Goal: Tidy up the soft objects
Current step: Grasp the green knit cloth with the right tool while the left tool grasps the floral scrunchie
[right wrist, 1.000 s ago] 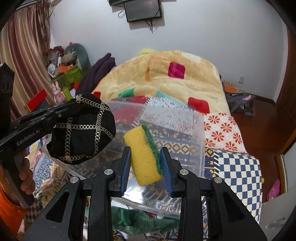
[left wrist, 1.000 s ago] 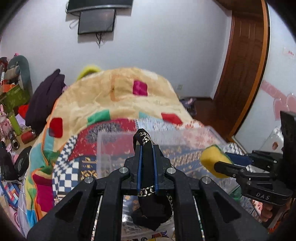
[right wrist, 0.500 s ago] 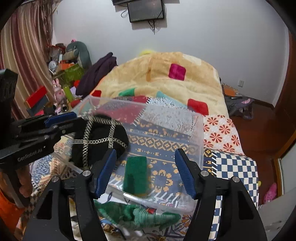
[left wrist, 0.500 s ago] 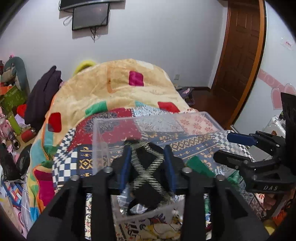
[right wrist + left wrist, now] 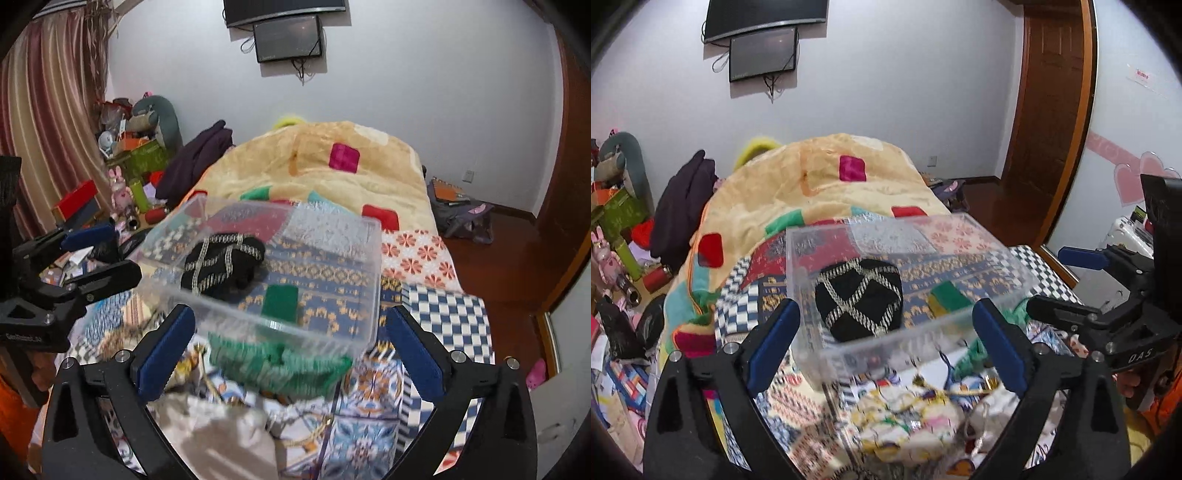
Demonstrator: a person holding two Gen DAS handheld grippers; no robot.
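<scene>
A clear plastic bin point(image 5: 960, 229) point(image 5: 373, 273) sits on the patterned bed. Inside lie a black pouch with silver chain criss-cross point(image 5: 858, 299) point(image 5: 221, 264) and a yellow sponge with a green scrub side point(image 5: 949, 297) point(image 5: 279, 300). My left gripper point(image 5: 886, 343) is open and empty, just before the bin's near wall. My right gripper point(image 5: 290, 354) is open and empty, also short of the bin. A green knit cloth point(image 5: 273, 365) point(image 5: 975, 350) lies on the bed before the bin. Each gripper shows in the other's view, the right one point(image 5: 1067, 284) and the left one point(image 5: 99, 254).
Pale printed cloths point(image 5: 905, 417) point(image 5: 221, 435) lie on the bed below the grippers. A beige blanket with coloured squares point(image 5: 827, 188) is heaped behind the bin. Clutter point(image 5: 122, 177) lines the left of the bed; a wooden door point(image 5: 1049, 122) stands at right.
Both grippers opened and dropped their loads into the bin: the left let go of the black pouch, the right the sponge. Both have since pulled back and opened wider.
</scene>
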